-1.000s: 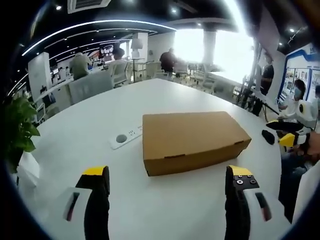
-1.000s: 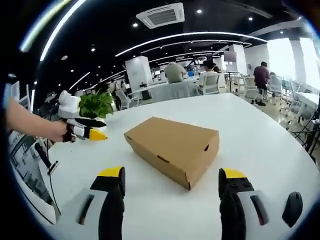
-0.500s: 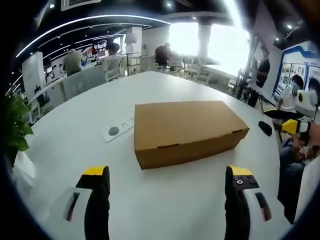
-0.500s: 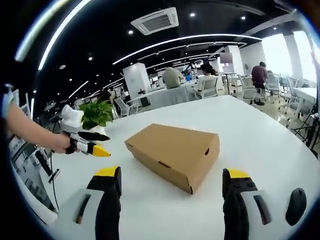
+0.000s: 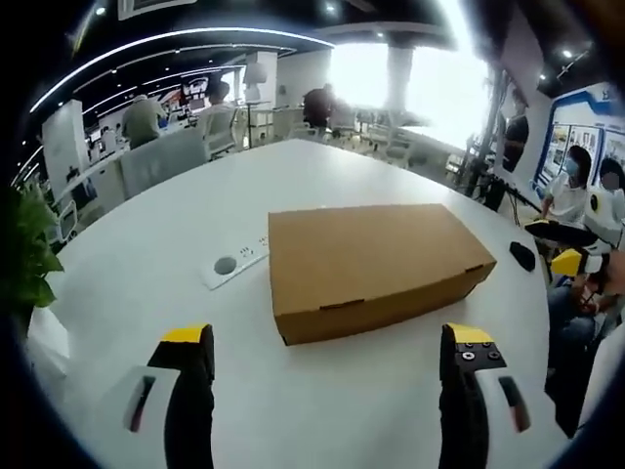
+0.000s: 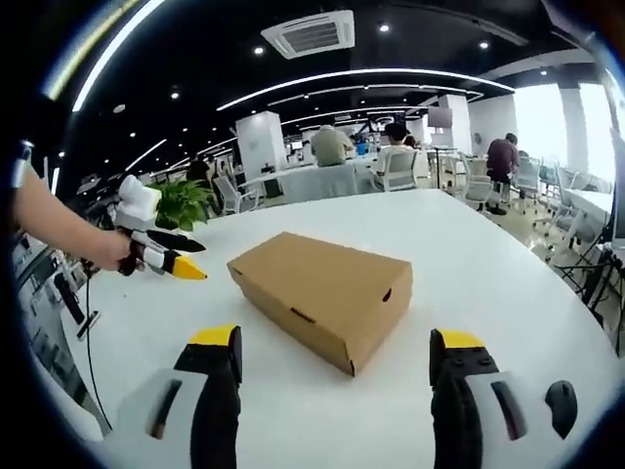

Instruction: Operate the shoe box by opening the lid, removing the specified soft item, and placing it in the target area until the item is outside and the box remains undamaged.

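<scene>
Broadly, your white table (image 5: 146, 254) spreads ahead of both grippers. Your shoe box (image 5: 376, 266), lid closed, lies flat on it, ahead of and between the spread jaws of your left gripper (image 5: 327, 344), apart from them. Your right gripper (image 6: 334, 348) likewise has jaws spread, empty, box ahead. Left of the box sits a white power strip (image 5: 233, 263); right of it, a black mouse (image 5: 522, 256).
</scene>
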A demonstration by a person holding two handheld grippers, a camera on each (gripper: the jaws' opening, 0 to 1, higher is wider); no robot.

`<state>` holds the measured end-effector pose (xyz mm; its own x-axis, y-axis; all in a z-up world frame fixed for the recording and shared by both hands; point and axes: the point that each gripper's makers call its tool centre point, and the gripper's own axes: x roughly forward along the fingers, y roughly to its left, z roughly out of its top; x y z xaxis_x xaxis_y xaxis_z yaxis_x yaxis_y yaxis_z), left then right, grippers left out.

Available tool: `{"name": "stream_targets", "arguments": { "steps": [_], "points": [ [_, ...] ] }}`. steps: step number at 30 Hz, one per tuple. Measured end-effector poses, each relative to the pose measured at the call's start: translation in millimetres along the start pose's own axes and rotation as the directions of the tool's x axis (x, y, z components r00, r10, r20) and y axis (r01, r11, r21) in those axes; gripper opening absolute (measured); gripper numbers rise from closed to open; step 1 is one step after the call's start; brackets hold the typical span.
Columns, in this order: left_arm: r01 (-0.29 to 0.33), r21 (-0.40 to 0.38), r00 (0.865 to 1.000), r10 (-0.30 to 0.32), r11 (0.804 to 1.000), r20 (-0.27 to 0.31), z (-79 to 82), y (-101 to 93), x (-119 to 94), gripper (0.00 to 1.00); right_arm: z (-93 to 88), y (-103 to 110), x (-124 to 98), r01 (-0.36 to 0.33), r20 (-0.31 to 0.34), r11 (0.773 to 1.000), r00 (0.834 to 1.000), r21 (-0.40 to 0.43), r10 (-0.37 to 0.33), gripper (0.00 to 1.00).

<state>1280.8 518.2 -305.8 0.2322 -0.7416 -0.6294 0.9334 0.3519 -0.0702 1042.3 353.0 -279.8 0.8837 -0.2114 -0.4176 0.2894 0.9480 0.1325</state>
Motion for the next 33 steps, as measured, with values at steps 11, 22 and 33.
{"name": "stream_targets", "arguments": {
  "steps": [11,22,33],
  "points": [
    [-0.013,0.003,0.999,0.013,1.000,-0.041,-13.6,1.2,2,0.98,-8.9,5,-5,0.023,-0.026,1.000,0.999,-0.013,-0.023,0.70],
    [0.004,0.018,0.999,-0.003,1.000,-0.049,-10.5,0.9,7,0.97,-2.9,-3,-7,0.077,-0.005,0.997,0.997,0.004,-0.077,0.57],
    [0.093,0.233,0.989,-0.062,0.968,-0.136,1.5,-0.4,15,0.99,-6.0,-4,14,0.048,-0.057,0.998,0.997,-0.042,-0.050,0.72]
  ]
}}
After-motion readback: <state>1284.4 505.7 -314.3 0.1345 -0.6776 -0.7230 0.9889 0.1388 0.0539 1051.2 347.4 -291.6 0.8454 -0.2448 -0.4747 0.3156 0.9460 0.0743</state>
